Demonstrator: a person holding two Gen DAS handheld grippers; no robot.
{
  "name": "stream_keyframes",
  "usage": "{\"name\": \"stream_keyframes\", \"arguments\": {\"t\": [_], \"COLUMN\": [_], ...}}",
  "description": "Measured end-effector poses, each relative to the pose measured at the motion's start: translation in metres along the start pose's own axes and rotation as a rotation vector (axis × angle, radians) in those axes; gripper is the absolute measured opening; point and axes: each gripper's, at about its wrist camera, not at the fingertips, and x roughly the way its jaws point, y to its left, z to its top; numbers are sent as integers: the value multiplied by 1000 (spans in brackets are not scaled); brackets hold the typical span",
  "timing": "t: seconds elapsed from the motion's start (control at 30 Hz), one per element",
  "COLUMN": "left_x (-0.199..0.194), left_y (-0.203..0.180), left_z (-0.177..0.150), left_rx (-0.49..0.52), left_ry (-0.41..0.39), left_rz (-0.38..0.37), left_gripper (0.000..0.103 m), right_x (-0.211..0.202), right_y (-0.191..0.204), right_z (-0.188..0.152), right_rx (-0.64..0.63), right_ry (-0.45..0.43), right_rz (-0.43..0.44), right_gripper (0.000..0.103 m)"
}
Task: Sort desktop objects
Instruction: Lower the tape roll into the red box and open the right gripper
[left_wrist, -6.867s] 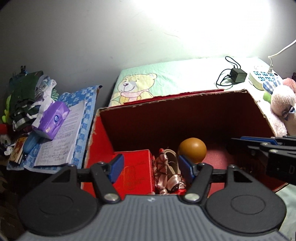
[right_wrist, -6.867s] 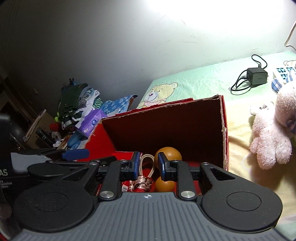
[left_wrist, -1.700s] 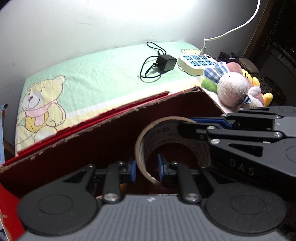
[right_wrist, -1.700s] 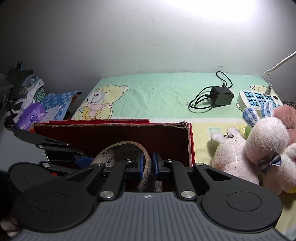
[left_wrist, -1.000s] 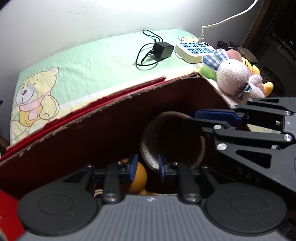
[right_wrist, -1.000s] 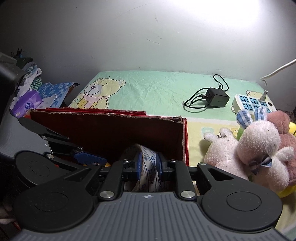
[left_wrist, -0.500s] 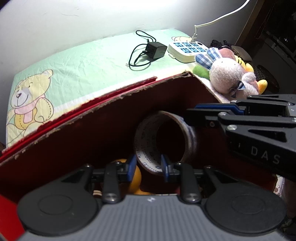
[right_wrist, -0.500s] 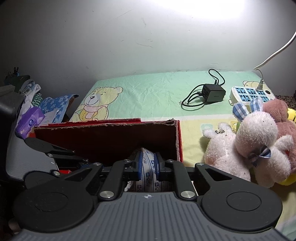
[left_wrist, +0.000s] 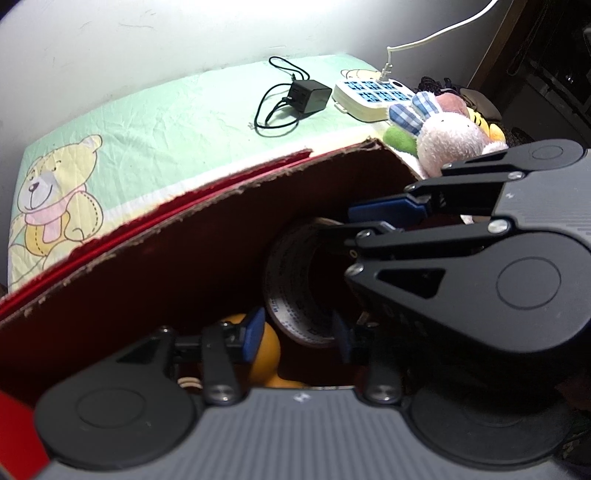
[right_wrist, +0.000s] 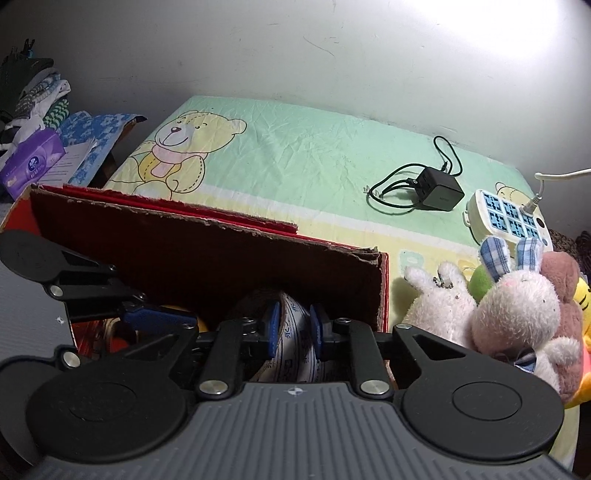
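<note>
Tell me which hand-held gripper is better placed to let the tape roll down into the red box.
Right. The right hand-held gripper is clamped on the wall of the printed tape roll, low inside the red cardboard box. The left hand-held gripper is open, its fingers merely straddling the roll.

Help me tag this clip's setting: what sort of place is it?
Likely a bedroom or child's room: a teddy-bear printed sheet against the wall, plush toys, and a power strip with a charger.

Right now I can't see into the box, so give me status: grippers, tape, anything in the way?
Right gripper shut on printed tape roll, low inside red cardboard box. Left gripper open beside it. Orange ball sits close alongside.
</note>
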Motion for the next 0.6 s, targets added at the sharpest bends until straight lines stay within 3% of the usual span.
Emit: {"name": "stream_keyframes", "arguments": {"t": [0.13,0.23,0.33,0.4,0.5,0.6], "left_x": [-1,-6,-8,-6,-6,-6], "left_y": [0,4,5,4,3,3], "left_z": [0,0,1,1,0,0], "left_rx": [-3,-20,-27,-23,-22,-25], "left_ry": [-7,-33,-43,-30,-30,-32], "left_rz": [-2,-8,-18,-19,-23,-23], "left_gripper": [42,43,47,52,54,54], "right_x": [-6,-16,-14,-13,-17,-23], "right_y": [-6,-14,-16,-14,-13,-19], "right_z": [-4,-6,-9,-7,-4,-4], "right_rx": [24,81,84,77,92,119], "right_ry": [-2,-21,8,22,16,-28], "right_rz": [2,86,107,101,94,82], "right_gripper": [10,11,9,12,25,25]}}
